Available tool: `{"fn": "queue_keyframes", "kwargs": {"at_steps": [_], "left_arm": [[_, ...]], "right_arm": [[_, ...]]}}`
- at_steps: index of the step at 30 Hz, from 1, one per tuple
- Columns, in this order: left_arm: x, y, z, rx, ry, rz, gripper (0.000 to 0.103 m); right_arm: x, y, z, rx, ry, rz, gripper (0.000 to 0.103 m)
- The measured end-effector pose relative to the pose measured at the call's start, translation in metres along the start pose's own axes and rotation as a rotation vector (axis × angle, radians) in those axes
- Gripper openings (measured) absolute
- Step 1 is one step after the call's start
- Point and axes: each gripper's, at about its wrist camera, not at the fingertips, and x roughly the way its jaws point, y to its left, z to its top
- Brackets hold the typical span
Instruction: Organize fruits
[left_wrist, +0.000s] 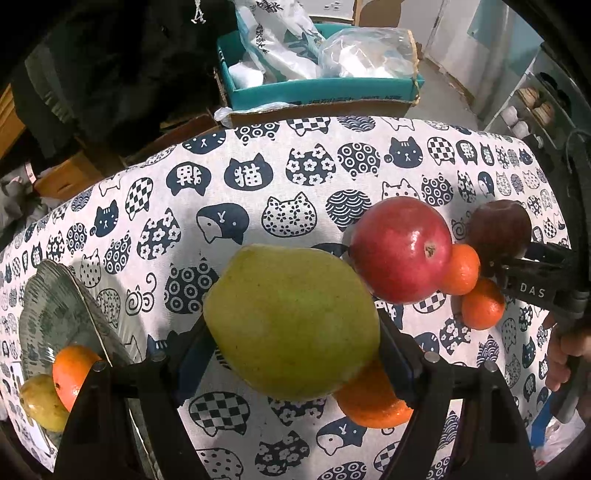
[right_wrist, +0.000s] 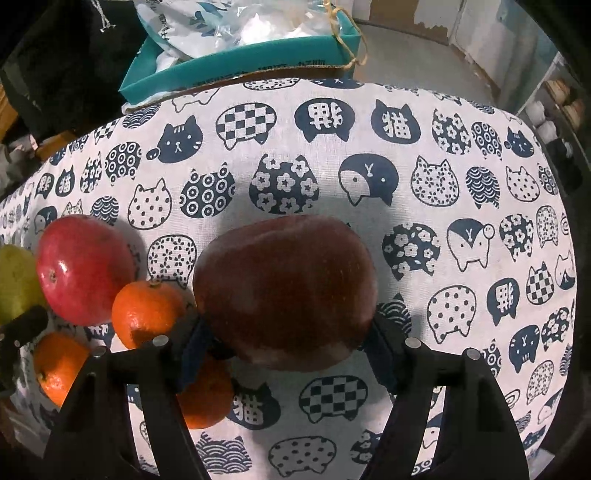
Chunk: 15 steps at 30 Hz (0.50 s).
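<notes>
My left gripper (left_wrist: 291, 332) is shut on a large green pear (left_wrist: 291, 321), with a pad pressed against each side. Under its lower right edge lies an orange (left_wrist: 373, 400). My right gripper (right_wrist: 288, 332) is shut on a dark red apple (right_wrist: 284, 291), which also shows at the far right of the left wrist view (left_wrist: 498, 229). Between the two grippers a bright red apple (left_wrist: 400, 251) and two oranges (left_wrist: 461, 269) (left_wrist: 482, 304) lie on the cat-print cloth. At the left, a glass plate (left_wrist: 55, 314) holds an orange (left_wrist: 72, 373) and a small yellow-green fruit (left_wrist: 40, 402).
A teal box (left_wrist: 317, 92) full of plastic bags stands just past the table's far edge. Dark clothing hangs at the back left. A shelf with jars (left_wrist: 532, 107) is at the right. A hand (left_wrist: 561, 354) grips the right tool's handle.
</notes>
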Motion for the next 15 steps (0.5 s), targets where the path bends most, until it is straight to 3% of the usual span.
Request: {"fn": "queue_keyframes", "kwargs": {"at_steps": [15], "left_arm": [[-0.022,0.003,-0.005,0.002,-0.057,0.010,0.083]], "right_arm": [[-0.023,-0.004,-0.019,0.027,-0.084,0.017,0.070]]}}
